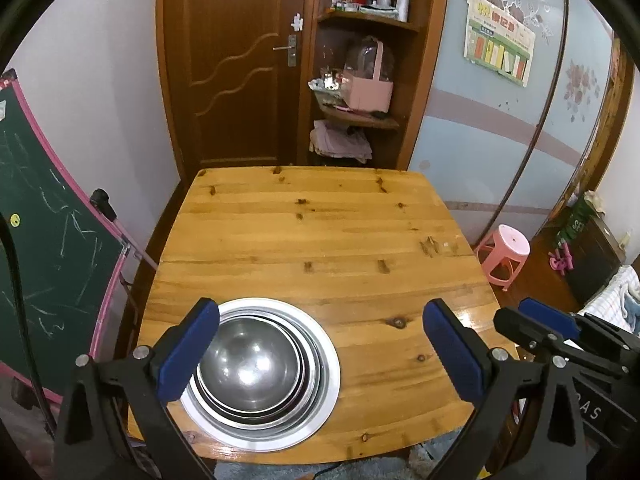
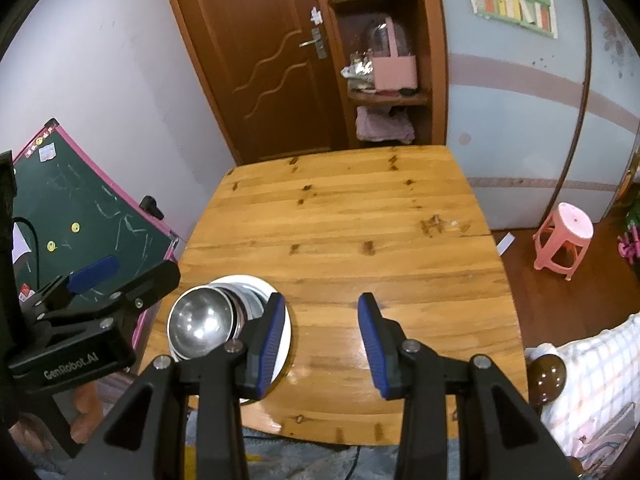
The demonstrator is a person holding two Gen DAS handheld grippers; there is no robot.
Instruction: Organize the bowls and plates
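Bowls (image 1: 250,364) sit nested, steel inside steel, on a white plate (image 1: 320,392) near the surface's (image 1: 320,232) front left corner; nothing else looks left to gather. Left claw (image 1: 320,356) gapes wide and empty; right claw (image 2: 322,344) is part-open, holding nothing.

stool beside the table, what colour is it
Pink stool; right wrist view shows it best.
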